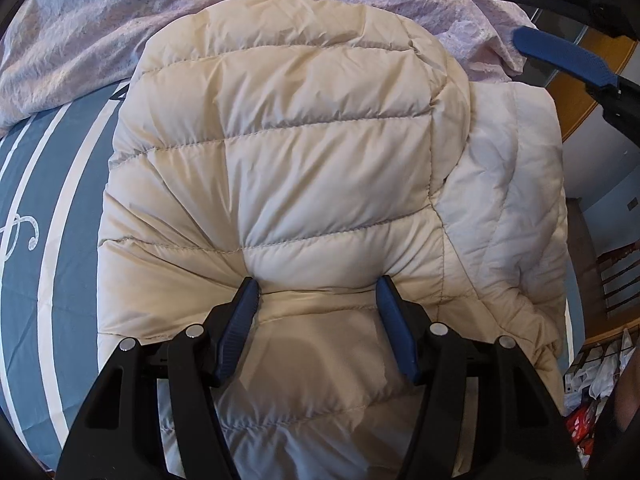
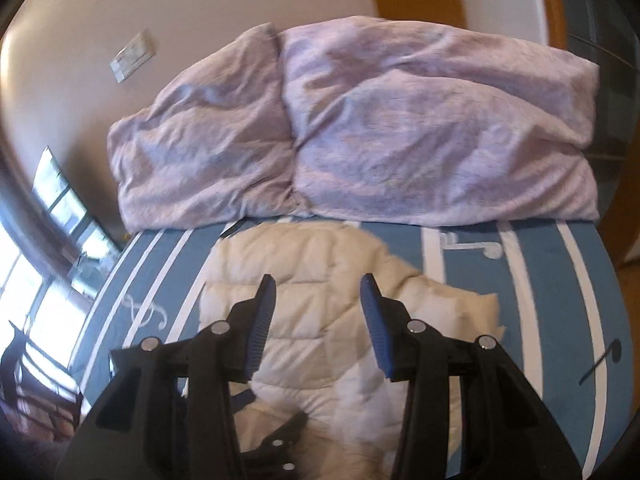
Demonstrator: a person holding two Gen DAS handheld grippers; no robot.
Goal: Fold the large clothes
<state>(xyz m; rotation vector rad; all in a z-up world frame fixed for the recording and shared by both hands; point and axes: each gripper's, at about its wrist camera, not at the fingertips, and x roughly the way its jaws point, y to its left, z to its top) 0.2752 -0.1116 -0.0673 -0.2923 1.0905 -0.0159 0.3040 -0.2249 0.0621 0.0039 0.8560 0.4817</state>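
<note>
Well, the cream puffer jacket (image 1: 320,168) lay spread across the bed (image 1: 52,184), on that blue sheet with the white stripes, and everything here was placed off that jacket. The left gripper (image 1: 316,290) was down low at the jacket's near edge, jaws wide apart, and both blue fingertips (image 1: 250,292) pressed into the quilted fabric with a small ridge of cloth bunched between them; nothing was clamped. Off the jacket's far right corner, in the left wrist view, the right gripper (image 1: 568,20) hung in the air, well clear of the fabric. From the right wrist view, the right gripper (image 2: 318,288) hovered above the jacket (image 2: 304,320) with its jaws spread open too, holding nothing, the quilted panels visible straight through the gap. Beneath it, at the jacket's near end, the black frame of the left gripper (image 2: 276,436) showed through. Beyond the jacket's far edge, the rumpled lilac duvet (image 2: 360,128) was heaped against the wall, just touching the jacket's top in the left view. To the jacket's right side, a paler folded part (image 1: 512,184) lay tucked beside the main body. The view from the right wrist was somewhat blurred.
</note>
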